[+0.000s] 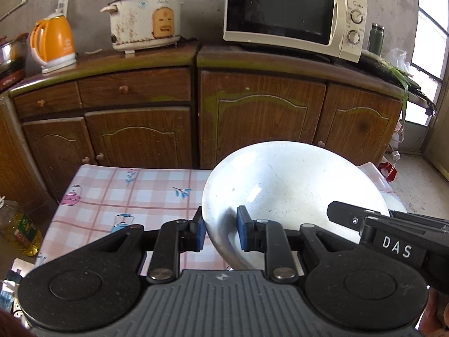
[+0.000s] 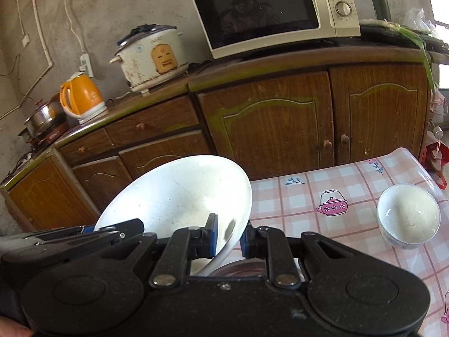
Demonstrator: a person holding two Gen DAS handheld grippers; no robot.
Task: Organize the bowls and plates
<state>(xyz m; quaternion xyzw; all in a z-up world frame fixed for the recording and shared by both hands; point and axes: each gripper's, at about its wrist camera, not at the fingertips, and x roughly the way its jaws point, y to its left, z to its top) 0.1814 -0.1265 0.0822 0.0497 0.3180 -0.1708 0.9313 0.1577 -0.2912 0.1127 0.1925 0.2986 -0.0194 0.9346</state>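
Note:
A large white bowl (image 1: 291,185) hangs tilted above the table, held by both grippers at its rim. My left gripper (image 1: 220,226) is shut on the bowl's near-left rim, one blue pad inside and one outside. In the right wrist view, my right gripper (image 2: 228,236) is shut on the near-right rim of the same large white bowl (image 2: 179,193). Each gripper shows in the other's view: the right gripper (image 1: 350,219) at the bowl's right, the left gripper (image 2: 123,231) at its left. A small white bowl (image 2: 408,219) stands upright on the table, right of the big one.
The table (image 1: 134,193) wears a pink checked cloth with teapot prints. A brown round dish (image 2: 241,269) shows partly under the held bowl. Behind stand wooden cabinets (image 1: 258,118) with a microwave (image 1: 291,14), rice cooker (image 1: 144,16) and orange kettle (image 1: 53,42). An oil bottle (image 1: 21,227) stands left of the table.

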